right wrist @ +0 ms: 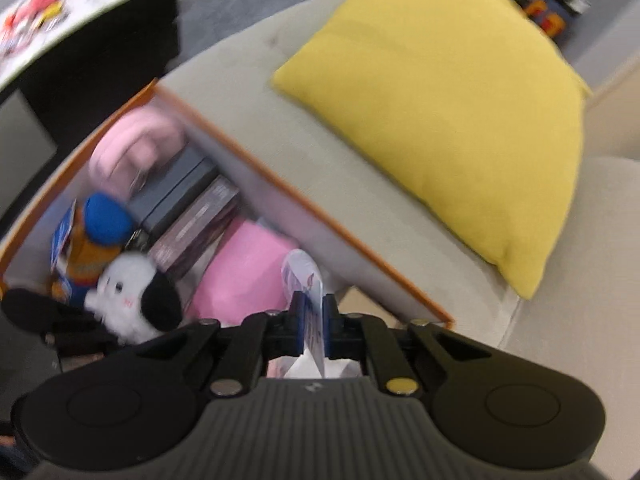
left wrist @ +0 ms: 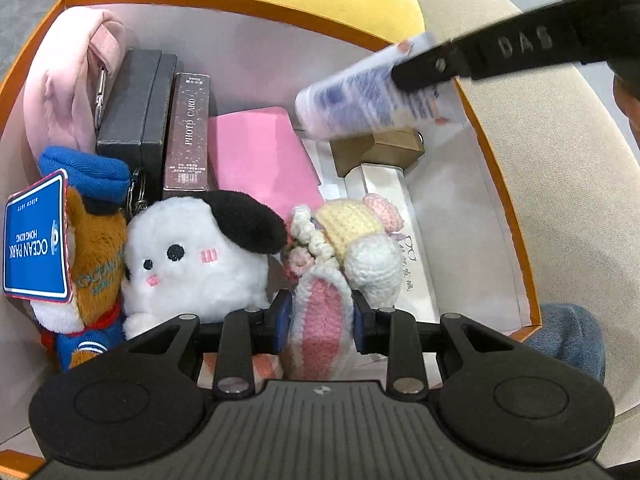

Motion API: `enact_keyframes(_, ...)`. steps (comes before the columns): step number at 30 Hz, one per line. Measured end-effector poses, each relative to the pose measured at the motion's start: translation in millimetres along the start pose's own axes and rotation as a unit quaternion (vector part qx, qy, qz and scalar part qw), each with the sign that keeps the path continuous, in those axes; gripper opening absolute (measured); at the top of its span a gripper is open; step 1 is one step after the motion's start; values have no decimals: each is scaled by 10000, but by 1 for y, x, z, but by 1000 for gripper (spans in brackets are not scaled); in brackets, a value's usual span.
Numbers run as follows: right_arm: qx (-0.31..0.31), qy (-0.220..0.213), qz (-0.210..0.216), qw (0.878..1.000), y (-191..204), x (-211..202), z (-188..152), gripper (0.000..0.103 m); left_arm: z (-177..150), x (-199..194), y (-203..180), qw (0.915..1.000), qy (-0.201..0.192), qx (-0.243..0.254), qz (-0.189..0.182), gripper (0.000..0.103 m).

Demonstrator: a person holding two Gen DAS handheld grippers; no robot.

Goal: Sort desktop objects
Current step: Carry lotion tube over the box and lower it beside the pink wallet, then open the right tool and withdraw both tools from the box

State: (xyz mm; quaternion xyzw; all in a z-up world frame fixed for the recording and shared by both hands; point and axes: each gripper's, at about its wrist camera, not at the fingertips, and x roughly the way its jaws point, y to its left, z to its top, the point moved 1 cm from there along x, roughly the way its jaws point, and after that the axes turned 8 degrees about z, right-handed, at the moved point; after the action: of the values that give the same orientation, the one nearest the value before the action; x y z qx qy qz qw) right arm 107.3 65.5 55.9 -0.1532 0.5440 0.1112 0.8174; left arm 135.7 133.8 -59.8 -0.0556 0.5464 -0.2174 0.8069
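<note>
Left wrist view: the left tongs (left wrist: 320,322) pinch a crocheted bunny's pink ear (left wrist: 322,312) inside the orange box (left wrist: 516,216); at two o'clock, the right tongs (left wrist: 416,74) hold a blurred white-and-blue packet (left wrist: 360,104) over it.

Right wrist view: the right tongs (right wrist: 314,320) are pressed onto the thin packet (right wrist: 306,280), above the box's (right wrist: 320,208) pink case (right wrist: 240,268); a yellow cushion (right wrist: 452,108) lies at one o'clock.

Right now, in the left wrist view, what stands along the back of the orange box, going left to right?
pink pouch → dark grey box → PHOTO CARD box → pink flat case → white printed packet, held above the box in the right gripper.
</note>
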Motion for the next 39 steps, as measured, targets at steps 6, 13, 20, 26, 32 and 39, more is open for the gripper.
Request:
enact_keyframes(6, 537, 86, -79, 9985, -7, 16, 4, 8, -2, -14, 6, 10000, -5, -22, -10, 35)
enact_keyframes(13, 990, 398, -231, 9940, -15, 31, 22, 8, -8, -23, 4, 10000, -1, -8, -24, 35)
enact_keyframes(20, 1266, 340, -139, 9913, -22, 43, 27, 10, -10, -26, 5, 10000, -30, 10, -47, 35)
enact_keyframes(26, 1250, 51, 20, 9921, -22, 37, 16, 24, -12, -27, 4, 9999, -64, -45, -70, 35)
enact_keyframes(32, 1335, -320, 278, 9901, -22, 13, 0, 34, -13, -30, 1, 9999, -140, 11, -46, 35)
enact_keyframes(39, 1337, -1053, 418, 9845, -15, -24, -40, 41, -16, -45, -9, 9990, -390, 175, -89, 51)
